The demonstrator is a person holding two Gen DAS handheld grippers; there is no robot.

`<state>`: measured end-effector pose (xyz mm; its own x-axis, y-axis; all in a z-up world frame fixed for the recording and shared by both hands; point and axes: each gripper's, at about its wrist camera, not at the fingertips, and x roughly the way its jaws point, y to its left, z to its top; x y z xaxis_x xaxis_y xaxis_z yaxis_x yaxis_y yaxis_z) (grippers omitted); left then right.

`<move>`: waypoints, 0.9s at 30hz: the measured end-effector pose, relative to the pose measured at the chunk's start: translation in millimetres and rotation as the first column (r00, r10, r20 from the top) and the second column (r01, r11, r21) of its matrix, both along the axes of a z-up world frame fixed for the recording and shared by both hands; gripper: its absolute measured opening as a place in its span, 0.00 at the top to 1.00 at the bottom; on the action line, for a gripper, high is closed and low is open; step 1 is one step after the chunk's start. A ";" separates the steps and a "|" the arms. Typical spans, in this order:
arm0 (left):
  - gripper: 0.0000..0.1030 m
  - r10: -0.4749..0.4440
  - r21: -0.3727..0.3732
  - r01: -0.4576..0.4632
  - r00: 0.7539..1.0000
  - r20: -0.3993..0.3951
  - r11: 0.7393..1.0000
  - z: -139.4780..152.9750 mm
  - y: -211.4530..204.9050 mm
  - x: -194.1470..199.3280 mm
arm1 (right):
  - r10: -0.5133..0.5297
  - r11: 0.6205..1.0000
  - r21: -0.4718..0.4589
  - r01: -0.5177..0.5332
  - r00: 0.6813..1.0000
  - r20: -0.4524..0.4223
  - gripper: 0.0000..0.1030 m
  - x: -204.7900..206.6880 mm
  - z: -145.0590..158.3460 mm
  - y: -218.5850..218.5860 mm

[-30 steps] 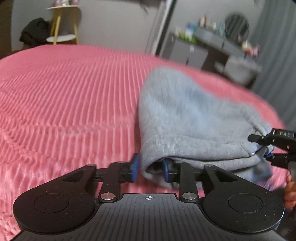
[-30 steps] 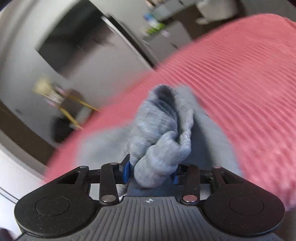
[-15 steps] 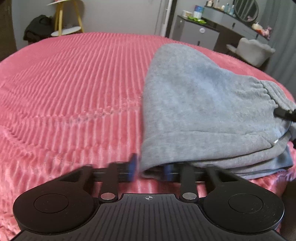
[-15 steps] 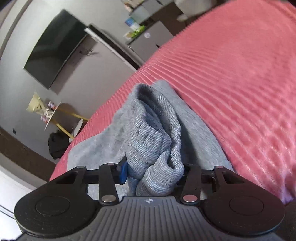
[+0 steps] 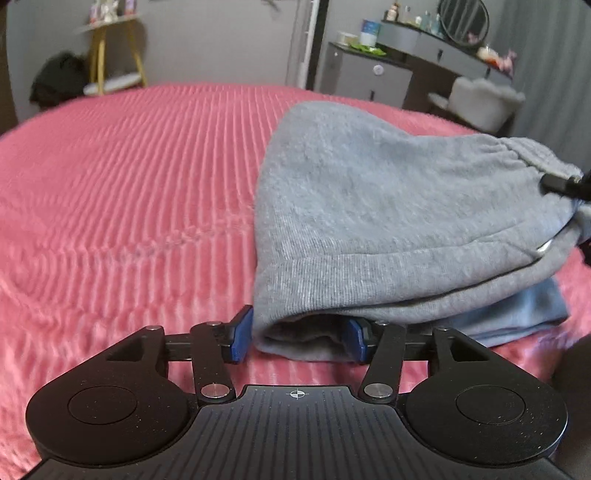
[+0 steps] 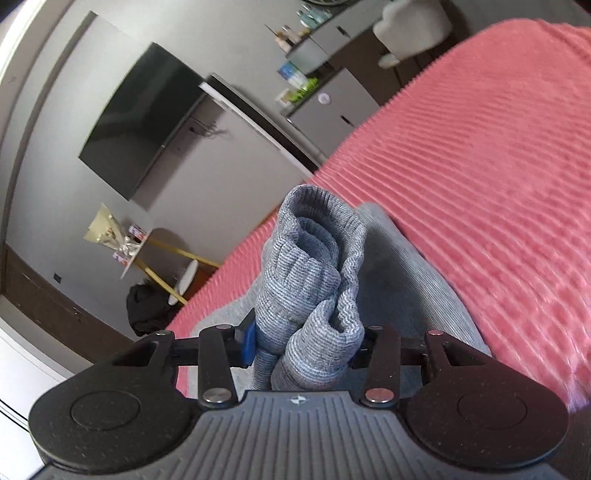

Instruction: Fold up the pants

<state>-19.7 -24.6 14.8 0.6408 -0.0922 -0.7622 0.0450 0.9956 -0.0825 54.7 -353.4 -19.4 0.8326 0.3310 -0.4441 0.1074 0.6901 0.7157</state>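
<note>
Pants [image 5: 388, 206] lie folded on the bed [image 5: 129, 192]; left gripper [image 5: 297, 336] jaws are opening around their corner, right gripper [image 6: 303, 343] jaws clamp bunched cuffs.

The left tool [image 5: 297, 338], which was pinching the folded corner of the grey pants [image 5: 388, 221] half a second ago, is opening; its blue pads [image 5: 242, 336] now stand off the cloth, and the corner lies loose between them on the bed.

1 pr grey pants [image 5: 388, 206], 1 pink bedspread [image 5: 129, 206], 2 grippers: left [image 5: 297, 338], right [image 6: 303, 345]. 1 wall TV [image 6: 140, 125], 1 round mirror [image 5: 463, 20], 1 yellow-legged side table [image 5: 110, 55].
</note>
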 end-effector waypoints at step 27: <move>0.87 0.057 -0.005 -0.057 0.996 0.069 0.998 11.7 24.3 -1.9 | -0.019 0.996 -0.093 0.012 0.997 -0.074 0.58 -1.8 -18.6 -11.8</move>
